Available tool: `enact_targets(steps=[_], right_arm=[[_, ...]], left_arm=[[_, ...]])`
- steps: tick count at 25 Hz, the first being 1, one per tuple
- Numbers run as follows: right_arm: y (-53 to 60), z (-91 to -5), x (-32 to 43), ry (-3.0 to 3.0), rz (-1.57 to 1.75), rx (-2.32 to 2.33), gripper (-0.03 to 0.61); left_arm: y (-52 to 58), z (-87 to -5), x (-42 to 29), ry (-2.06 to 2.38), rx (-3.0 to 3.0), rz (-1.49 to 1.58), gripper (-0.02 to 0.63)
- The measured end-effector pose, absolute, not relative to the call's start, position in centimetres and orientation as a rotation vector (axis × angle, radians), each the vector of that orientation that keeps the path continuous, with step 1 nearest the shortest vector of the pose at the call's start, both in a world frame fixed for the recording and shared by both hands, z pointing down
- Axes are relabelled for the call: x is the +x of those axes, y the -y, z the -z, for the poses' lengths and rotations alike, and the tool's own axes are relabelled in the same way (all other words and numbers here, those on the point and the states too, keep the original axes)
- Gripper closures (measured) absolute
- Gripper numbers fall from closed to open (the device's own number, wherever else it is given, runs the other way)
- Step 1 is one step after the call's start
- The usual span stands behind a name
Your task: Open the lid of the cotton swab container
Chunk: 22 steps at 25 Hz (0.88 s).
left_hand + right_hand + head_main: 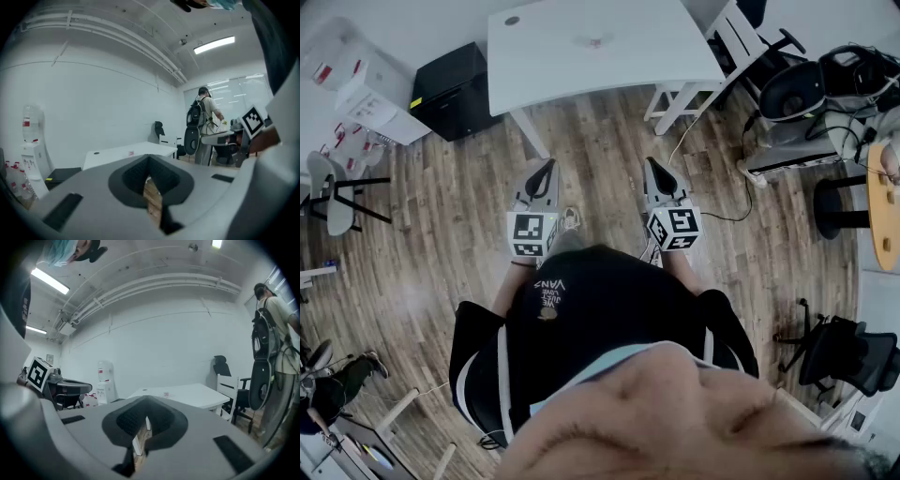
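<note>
A white table (581, 52) stands some way ahead of me across the wood floor. A small object with red on it (593, 41) lies on it; it is too small to tell what it is. It also shows as a speck (131, 153) in the left gripper view and as a speck (166, 393) in the right gripper view. My left gripper (546, 169) and right gripper (655, 167) are held close to my body, side by side, pointing at the table. Both are shut with nothing between the jaws, as seen on the left gripper (149, 179) and the right gripper (146, 421).
A black cabinet (455, 89) and a water dispenser (367, 92) stand left of the table. To its right are a white chair (712, 58), office chairs (797, 89) and a cable on the floor (727, 187). Another person (205, 123) stands at a desk on the right.
</note>
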State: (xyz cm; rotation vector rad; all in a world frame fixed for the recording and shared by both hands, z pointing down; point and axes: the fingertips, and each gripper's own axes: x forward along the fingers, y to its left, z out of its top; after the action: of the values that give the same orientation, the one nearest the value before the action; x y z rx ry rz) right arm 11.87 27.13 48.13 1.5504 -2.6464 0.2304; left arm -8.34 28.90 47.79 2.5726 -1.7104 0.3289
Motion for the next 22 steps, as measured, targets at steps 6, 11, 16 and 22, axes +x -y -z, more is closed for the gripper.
enact_targets(steps=[6,11,16,22], right_arm=[[-27.2,-48.2,12.4,2.667,-0.250,1.550,0.566],[-27.7,-47.5,12.7,2.717,-0.246,1.541,0.566],[-27.5,-47.2,12.6,2.737,-0.252,1.534,0.566],[-26.4,-47.2,12.3,2.721,-0.236,1.542,0.566]], left_arm=[[-29.1,-47.9,-8.0,1.725,2.562,-0.319,0.597],[-29.8,-47.9,-7.7,1.745,2.543,-0.318,0.597],[-29.9,-48.0,-7.4,1.740,2.542,-0.319,0.597],[-28.0,-48.4,-7.4,1.708,2.548,-0.306,0.597]])
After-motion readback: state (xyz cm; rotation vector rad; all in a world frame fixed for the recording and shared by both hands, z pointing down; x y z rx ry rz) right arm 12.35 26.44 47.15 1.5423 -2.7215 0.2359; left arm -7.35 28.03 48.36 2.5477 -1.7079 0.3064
